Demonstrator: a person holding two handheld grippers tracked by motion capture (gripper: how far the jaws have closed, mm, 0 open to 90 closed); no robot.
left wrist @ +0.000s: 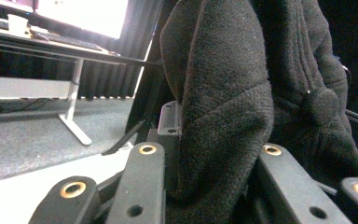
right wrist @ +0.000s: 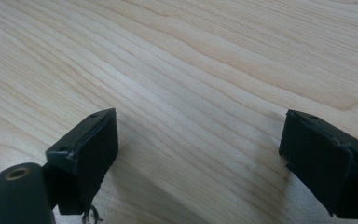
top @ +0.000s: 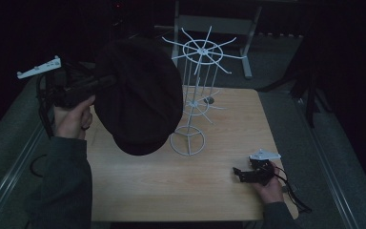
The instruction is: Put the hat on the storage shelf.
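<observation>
1. The left tool [top: 93,86] is pinching the edge of the black cap [top: 138,98] and holds it in the air, left of the white wire stand [top: 198,90].
2. The right tool [right wrist: 198,154] rests spread on the worktop [top: 171,181], near right, with nothing between its jaws.
3. The step in hand seems to be carrying the cap to the stand. Next, the cap must go right and over the top ring before release.

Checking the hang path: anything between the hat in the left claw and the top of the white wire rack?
Nothing visible. The left claw holds the black hat up just left of the white wire rack, whose top spokes are bare. The right claw rests open, low on the table, clear of that path.
</observation>
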